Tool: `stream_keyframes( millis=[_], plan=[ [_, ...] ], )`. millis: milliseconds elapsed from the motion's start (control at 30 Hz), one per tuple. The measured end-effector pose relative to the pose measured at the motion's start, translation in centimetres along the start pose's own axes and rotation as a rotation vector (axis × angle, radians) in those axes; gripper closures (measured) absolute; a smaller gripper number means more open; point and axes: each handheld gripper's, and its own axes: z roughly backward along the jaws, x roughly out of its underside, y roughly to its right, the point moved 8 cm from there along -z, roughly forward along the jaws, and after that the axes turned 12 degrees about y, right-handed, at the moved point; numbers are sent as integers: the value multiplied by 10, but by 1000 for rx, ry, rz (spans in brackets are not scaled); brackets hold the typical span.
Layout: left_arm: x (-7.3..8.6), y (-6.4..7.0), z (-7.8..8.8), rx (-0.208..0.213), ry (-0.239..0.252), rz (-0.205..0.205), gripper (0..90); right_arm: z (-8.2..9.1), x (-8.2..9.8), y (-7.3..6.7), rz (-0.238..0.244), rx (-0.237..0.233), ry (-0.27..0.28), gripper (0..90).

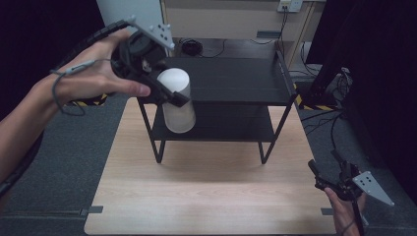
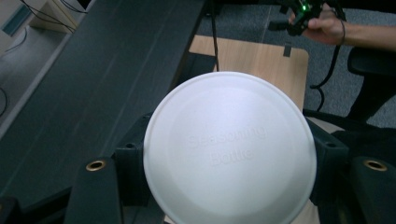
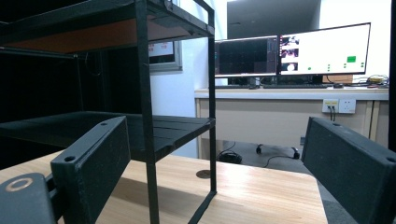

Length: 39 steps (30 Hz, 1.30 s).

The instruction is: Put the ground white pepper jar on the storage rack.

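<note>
Two grippers show: the left gripper, upper left of the high view, clamps a white seasoning bottle at the black two-tier shelf. Lower right, the right gripper hangs with jaws spread wide, grasping nothing, beside the wooden table.

Bottle: white, translucent, lidded, upright, clamped in left gripper.
Place: left front of black shelf.
</note>
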Motion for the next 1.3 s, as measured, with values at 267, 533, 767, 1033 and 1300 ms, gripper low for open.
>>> stream_keyframes(
  millis=[267,533,767,1033,1300],
  plan=[
    [-18,-33,-12,-111,9,35,335,0,0,0,-2,0,0,78],
    [-22,-84,-21,-196,19,134,335,1,0,1,-5,10,2,78],
    [-8,-126,-32,-274,5,223,334,1,1,1,-4,10,-5,79],
    [9,-149,-39,-320,9,285,335,2,2,3,-7,25,-7,79],
    [17,-152,-47,-312,-8,284,334,2,2,1,-13,18,-1,79]
  ],
)
